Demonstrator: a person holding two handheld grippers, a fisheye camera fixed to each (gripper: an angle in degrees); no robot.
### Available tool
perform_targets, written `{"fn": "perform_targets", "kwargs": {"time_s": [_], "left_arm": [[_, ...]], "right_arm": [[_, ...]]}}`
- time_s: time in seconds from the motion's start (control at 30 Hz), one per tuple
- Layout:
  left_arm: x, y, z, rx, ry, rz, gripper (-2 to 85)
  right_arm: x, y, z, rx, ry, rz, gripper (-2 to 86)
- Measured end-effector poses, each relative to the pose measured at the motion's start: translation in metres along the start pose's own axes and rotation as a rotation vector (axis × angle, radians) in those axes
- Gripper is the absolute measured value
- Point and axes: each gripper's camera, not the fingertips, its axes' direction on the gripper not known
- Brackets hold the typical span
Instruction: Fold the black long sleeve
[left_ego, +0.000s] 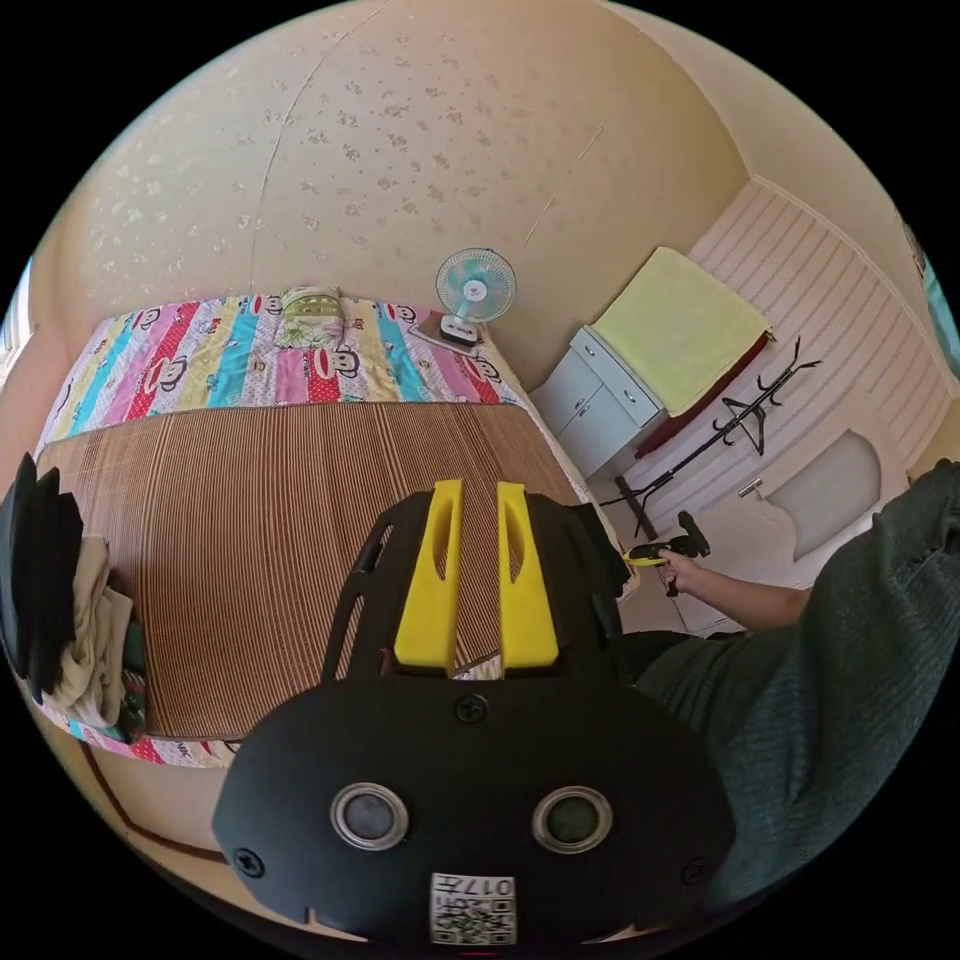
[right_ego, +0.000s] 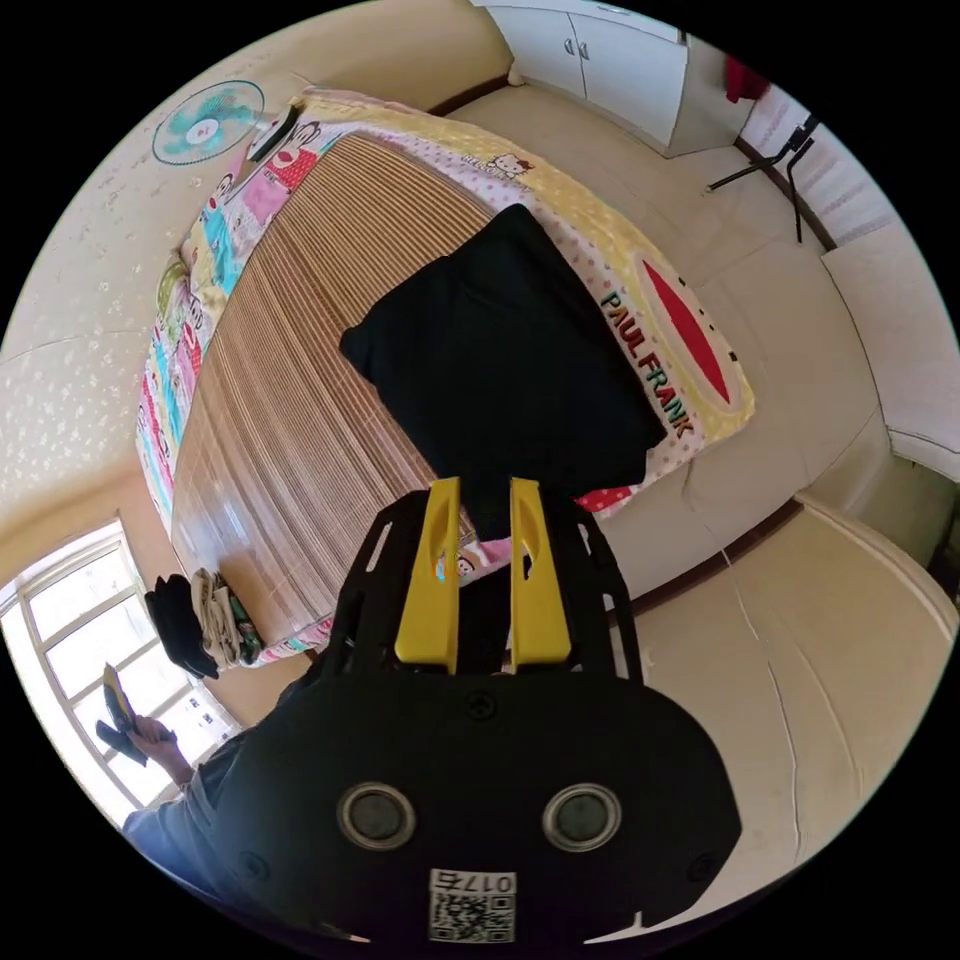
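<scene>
The black long sleeve (right_ego: 500, 360) lies folded into a rough rectangle on the striped bamboo mat (right_ego: 290, 400), reaching over the bed's patterned edge. My right gripper (right_ego: 485, 492) hovers off that edge, jaws a narrow gap apart, with the garment's near corner just past the fingertips. My left gripper (left_ego: 478, 492) is raised above the mat (left_ego: 250, 520), its jaws slightly parted with only the mat showing between them. In the left gripper view the right gripper (left_ego: 665, 552) appears small in a hand beside the bed. The right gripper view catches the left gripper (right_ego: 120, 720) near the window.
A pile of clothes (left_ego: 70, 610) sits at one mat corner (right_ego: 200, 610). A small fan (left_ego: 475, 285) and a folded cloth (left_ego: 310, 315) rest at the bed's far end by the wall. A grey cabinet (left_ego: 595, 400) stands beside the bed. A person's green sleeve (left_ego: 830, 680) is alongside.
</scene>
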Motion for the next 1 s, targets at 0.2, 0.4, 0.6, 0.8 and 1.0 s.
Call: {"fn": "perform_targets", "kwargs": {"time_s": [0.2, 0.4, 0.6, 0.8, 1.0], "left_arm": [[0.03, -0.032, 0.039, -0.097, -0.012, 0.033, 8.2], [0.0, -0.064, 0.053, -0.098, 0.028, -0.051, 7.6], [-0.025, -0.106, 0.088, -0.123, 0.196, -0.077, 7.7], [-0.05, -0.14, 0.159, -0.328, 0.501, -0.175, 15.9], [-0.086, -0.16, 0.181, -0.467, 0.591, -0.267, 20.7]], "right_arm": [[0.035, -0.065, 0.035, -0.077, 0.086, -0.016, 11.0], [0.042, -0.036, 0.072, -0.101, 0.026, -0.009, 6.2], [-0.011, 0.065, 0.016, 0.079, -0.417, -0.381, 3.7], [-0.109, 0.163, -0.014, 0.123, -0.737, -0.926, 3.0], [-0.215, 0.265, -0.044, 0.176, -0.86, -1.37, 2.8]]}}
